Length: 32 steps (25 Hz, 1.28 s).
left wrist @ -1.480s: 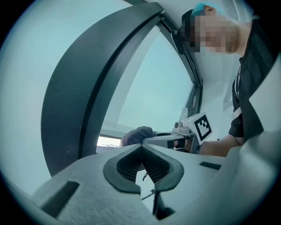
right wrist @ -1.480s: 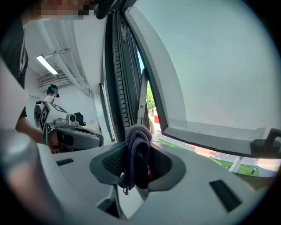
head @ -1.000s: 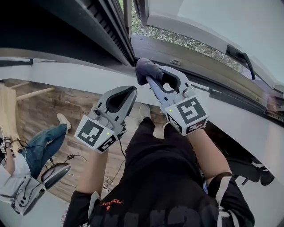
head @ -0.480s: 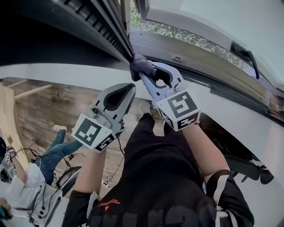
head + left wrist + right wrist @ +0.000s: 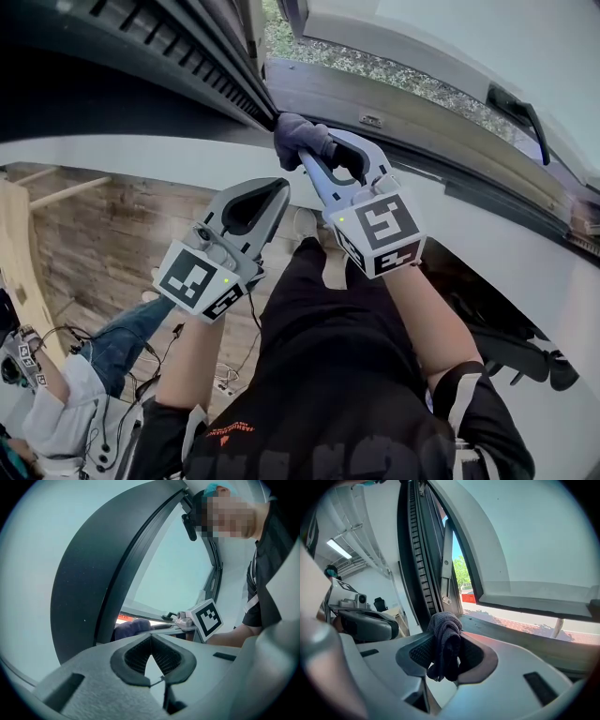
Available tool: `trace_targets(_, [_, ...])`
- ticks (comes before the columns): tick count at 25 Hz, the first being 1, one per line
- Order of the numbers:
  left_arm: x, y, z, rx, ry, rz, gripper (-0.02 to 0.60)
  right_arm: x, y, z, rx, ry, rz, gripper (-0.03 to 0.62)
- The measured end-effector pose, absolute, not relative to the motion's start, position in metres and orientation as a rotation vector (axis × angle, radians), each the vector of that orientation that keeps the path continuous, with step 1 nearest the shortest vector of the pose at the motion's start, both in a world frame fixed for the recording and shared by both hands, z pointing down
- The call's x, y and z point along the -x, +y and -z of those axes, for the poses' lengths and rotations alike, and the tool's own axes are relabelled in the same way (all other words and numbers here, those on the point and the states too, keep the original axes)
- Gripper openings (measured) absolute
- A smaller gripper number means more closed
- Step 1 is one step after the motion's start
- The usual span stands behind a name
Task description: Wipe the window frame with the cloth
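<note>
Cloth sits pinched in right gripper, apparently touching window frame.

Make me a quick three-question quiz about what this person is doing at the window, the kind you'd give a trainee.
1. Multiple choice: what is clamped in the right gripper?
A. a sponge
B. a dark cloth
C. nothing
2. True or false: the left gripper holds a second cloth.
3. Short answer: which gripper is nearer to the window frame?

Key:
1. B.
2. False: its jaws are together with nothing between them.
3. The right gripper, which has the dark cloth up at the window frame.
</note>
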State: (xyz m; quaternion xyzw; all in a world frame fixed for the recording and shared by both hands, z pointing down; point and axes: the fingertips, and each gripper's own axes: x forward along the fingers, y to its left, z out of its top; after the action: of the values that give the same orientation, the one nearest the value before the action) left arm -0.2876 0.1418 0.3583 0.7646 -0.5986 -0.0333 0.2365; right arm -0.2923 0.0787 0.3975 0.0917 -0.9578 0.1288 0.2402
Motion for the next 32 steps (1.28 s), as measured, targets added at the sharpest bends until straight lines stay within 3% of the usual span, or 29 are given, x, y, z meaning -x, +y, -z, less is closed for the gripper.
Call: trace_targets(32, [0.228, 0.104, -0.36, -2.171, -1.524, 0.054, 0.02, 0.226, 0.046, -0.396, -0.391, -2.609, -0.404, 0.123])
